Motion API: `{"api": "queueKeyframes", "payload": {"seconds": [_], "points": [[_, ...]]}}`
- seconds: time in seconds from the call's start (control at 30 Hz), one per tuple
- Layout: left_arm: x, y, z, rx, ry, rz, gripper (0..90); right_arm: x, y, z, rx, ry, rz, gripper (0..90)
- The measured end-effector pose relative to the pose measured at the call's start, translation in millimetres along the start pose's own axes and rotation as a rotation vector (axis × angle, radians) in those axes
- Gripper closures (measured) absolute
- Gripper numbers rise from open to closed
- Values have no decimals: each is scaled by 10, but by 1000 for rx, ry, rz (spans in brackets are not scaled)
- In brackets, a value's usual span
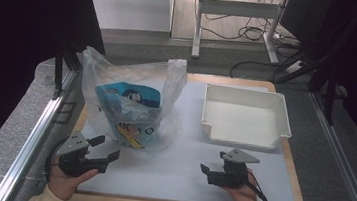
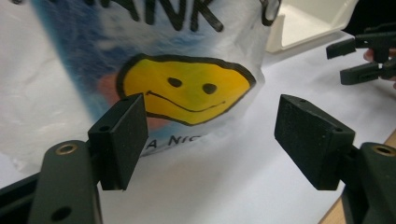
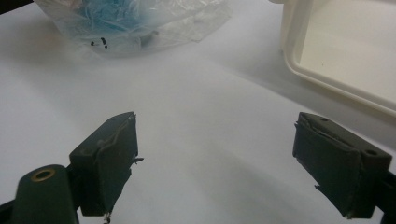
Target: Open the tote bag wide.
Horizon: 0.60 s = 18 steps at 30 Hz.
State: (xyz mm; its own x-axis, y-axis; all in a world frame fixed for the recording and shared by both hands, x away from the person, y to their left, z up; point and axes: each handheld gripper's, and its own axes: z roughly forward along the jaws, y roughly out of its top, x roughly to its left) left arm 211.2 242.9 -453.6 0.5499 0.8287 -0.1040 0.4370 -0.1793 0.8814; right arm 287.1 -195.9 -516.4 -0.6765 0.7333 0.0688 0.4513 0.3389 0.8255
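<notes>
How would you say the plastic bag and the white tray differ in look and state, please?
The plastic bag is thin, crinkled and see-through, printed with a yellow smiley face; the white tray is stiff, plain and opaque. The bag stands slumped with a blue packet inside, while the tray lies flat and empty. The bag sits near the left gripper, the tray beyond the right gripper. Both rest on the white mat.

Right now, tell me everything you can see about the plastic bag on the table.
The plastic bag is thin, clear and crinkled, standing loosely upright at the left of the white mat, its two handle loops raised and its mouth open. Its front carries black lettering and a yellow smiley face. Something blue shows through the film inside; what it is cannot be told. The bag rests on the mat, left of the white tray. The left claw sits open just in front of it, not touching.
</notes>
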Motion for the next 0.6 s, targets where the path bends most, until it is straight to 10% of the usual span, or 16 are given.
{"api": "queueKeyframes", "payload": {"seconds": [0.6], "points": [[211,120,-228,-48,75,-66,269,21,-4,9,8,-13,-20,142]]}}
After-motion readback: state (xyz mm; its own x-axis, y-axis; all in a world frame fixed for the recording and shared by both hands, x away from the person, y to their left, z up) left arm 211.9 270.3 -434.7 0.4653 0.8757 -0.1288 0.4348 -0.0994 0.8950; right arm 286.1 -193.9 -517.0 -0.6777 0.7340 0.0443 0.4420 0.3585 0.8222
